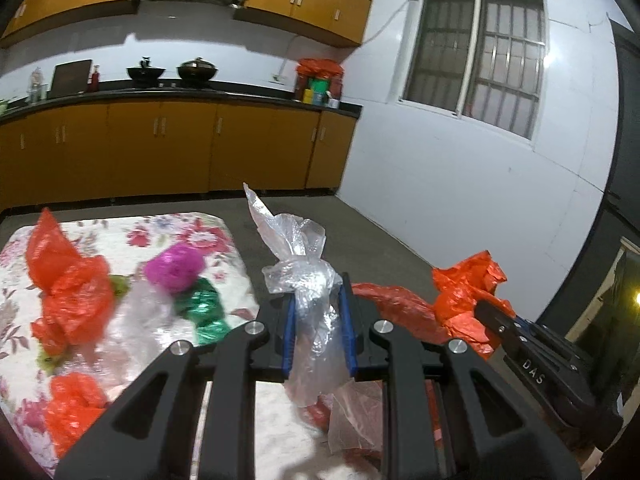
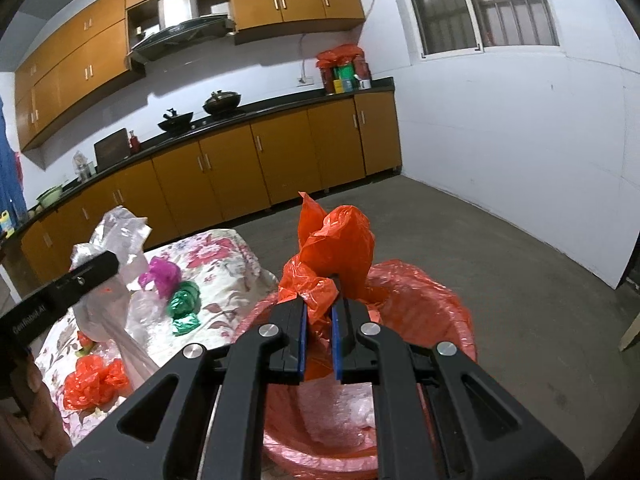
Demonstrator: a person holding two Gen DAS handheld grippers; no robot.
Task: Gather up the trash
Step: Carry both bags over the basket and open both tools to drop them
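- The left gripper is clamped on a clear plastic bag; its blue pads press the crumpled film from both sides, and the knotted top sticks up above the fingertips.
- The right gripper is clamped on an orange plastic bag, the pads pinching its lower folds while the puffed top rises above them.
- The right gripper hangs over a bin lined with a red bag, which stands just beside the right edge of the table.
- The table carries a flowered cloth, and loose trash lies on it.
- A magenta foil ball and a green foil ball touch each other near the cloth's right edge.
- A big orange bag lies toward the left edge, and a smaller orange wad sits at the near left corner.
- Clear film is spread flat in the middle of the cloth, between the orange pieces and the foil balls.
- Behind the table runs a row of kitchen cabinets under a dark counter.
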